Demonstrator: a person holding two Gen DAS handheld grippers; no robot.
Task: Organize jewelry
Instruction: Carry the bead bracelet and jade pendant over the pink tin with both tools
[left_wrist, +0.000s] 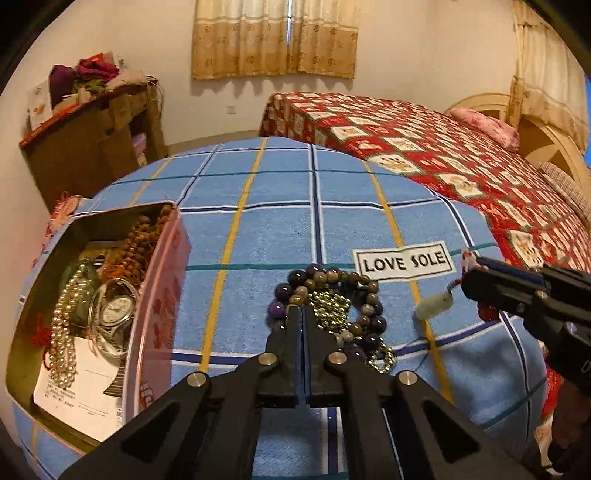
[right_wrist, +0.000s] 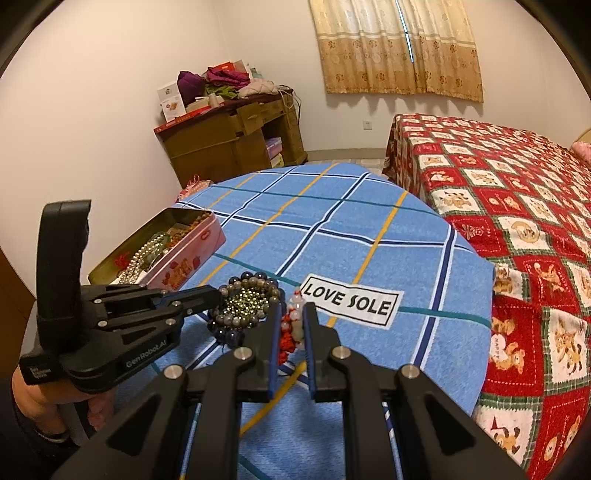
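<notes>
A pile of jewelry lies on the blue checked cloth: dark bead bracelets (left_wrist: 364, 314) (right_wrist: 255, 295) around a gold bead chain (left_wrist: 330, 308) (right_wrist: 243, 301). My left gripper (left_wrist: 302, 310) (right_wrist: 216, 293) is shut with its tips at the pile; whether it pinches a strand is hidden. My right gripper (right_wrist: 291, 308) (left_wrist: 467, 269) is closed on a red cord ornament with pale stones (right_wrist: 293, 325), whose pale pendant (left_wrist: 434, 306) hangs below the fingers. An open pink tin (left_wrist: 147, 306) (right_wrist: 192, 258) at the left holds pearls, a watch (left_wrist: 114, 314) and brown beads.
A "LOVE SOLE" label (left_wrist: 404, 261) (right_wrist: 351, 304) is on the cloth beside the pile. A bed with a red patterned cover (left_wrist: 424, 155) (right_wrist: 517, 221) stands to the right. A wooden cabinet (right_wrist: 229, 140) with clutter is by the far wall.
</notes>
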